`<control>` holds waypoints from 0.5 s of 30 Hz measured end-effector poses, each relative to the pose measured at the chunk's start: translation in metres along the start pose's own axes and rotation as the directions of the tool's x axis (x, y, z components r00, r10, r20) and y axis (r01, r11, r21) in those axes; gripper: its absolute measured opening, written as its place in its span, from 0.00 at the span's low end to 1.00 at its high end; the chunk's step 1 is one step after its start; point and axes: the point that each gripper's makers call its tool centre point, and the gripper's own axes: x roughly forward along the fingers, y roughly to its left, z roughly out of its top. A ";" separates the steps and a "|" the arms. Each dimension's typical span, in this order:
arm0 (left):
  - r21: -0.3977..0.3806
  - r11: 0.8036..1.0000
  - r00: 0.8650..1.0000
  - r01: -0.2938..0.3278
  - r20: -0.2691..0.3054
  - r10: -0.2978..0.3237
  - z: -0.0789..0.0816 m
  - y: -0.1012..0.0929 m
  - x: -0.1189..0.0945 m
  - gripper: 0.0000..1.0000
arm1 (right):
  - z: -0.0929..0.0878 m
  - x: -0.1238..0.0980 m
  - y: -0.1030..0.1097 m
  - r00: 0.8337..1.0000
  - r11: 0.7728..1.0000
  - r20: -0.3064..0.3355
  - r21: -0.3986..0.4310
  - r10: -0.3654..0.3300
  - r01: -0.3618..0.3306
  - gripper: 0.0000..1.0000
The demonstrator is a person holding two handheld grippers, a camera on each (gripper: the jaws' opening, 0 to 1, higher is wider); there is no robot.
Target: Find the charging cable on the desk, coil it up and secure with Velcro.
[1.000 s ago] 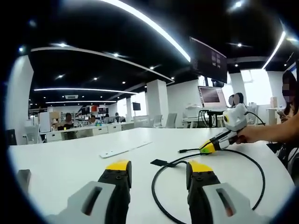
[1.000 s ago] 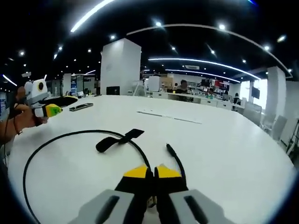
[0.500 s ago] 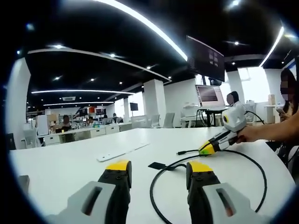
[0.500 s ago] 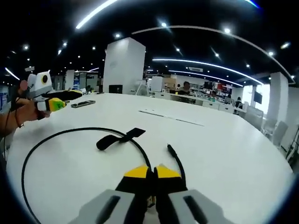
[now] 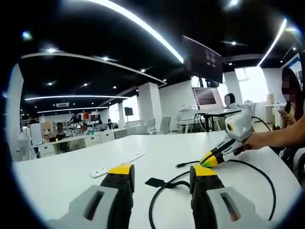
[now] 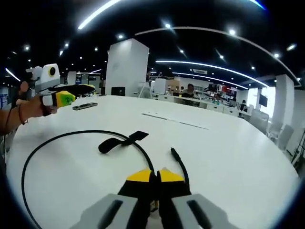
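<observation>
A black charging cable (image 6: pixel 57 138) lies in a wide loop on the white desk (image 6: pixel 228 157), its plug end (image 6: pixel 174 152) pointing away. A black Velcro strap (image 6: pixel 121 142) sits on the cable near the loop's top. My right gripper (image 6: pixel 155 175) is shut on the cable close to the plug. In the left gripper view that gripper (image 5: pixel 209 159) rests low on the desk with the cable (image 5: pixel 157 195) curving around it and the strap (image 5: pixel 155 182) lying flat. My left gripper (image 5: pixel 161 171) is open and holds nothing. It hovers above the desk's far left (image 6: pixel 71 93), apart from the cable.
A thin white strip (image 6: pixel 171 119) lies on the desk beyond the cable. A dark flat object (image 6: pixel 86 106) lies under the raised left gripper. A person (image 5: pixel 293 95) is at the desk's right edge. Monitors (image 5: pixel 207 98) and other desks stand in the background.
My left gripper has risen and drifted toward the cable loop, still open. The right gripper stays shut on the cable, and the cable has not moved.
</observation>
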 end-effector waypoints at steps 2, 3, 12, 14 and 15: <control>-0.002 1.000 1.000 0.009 0.003 -0.009 0.001 0.000 0.005 0.47 | 0.000 0.000 0.000 1.000 1.000 0.002 0.000 0.003 -0.003 0.06; -0.006 1.000 1.000 0.014 0.003 -0.014 0.001 0.000 0.006 0.47 | 0.000 0.000 0.000 1.000 1.000 0.003 0.000 0.004 -0.004 0.06; -0.019 0.999 0.999 0.045 -0.013 -0.046 -0.002 0.001 0.023 0.47 | 0.000 0.000 -0.001 1.000 1.000 0.006 0.000 0.005 -0.005 0.06; -0.017 0.998 0.998 0.054 -0.022 -0.054 -0.004 0.002 0.028 0.47 | 0.000 0.000 -0.001 1.000 1.000 0.006 0.000 0.006 -0.006 0.06; -0.016 0.998 0.998 0.058 -0.026 -0.058 -0.005 0.003 0.030 0.47 | 0.000 0.000 -0.001 1.000 1.000 0.006 0.000 0.006 -0.006 0.06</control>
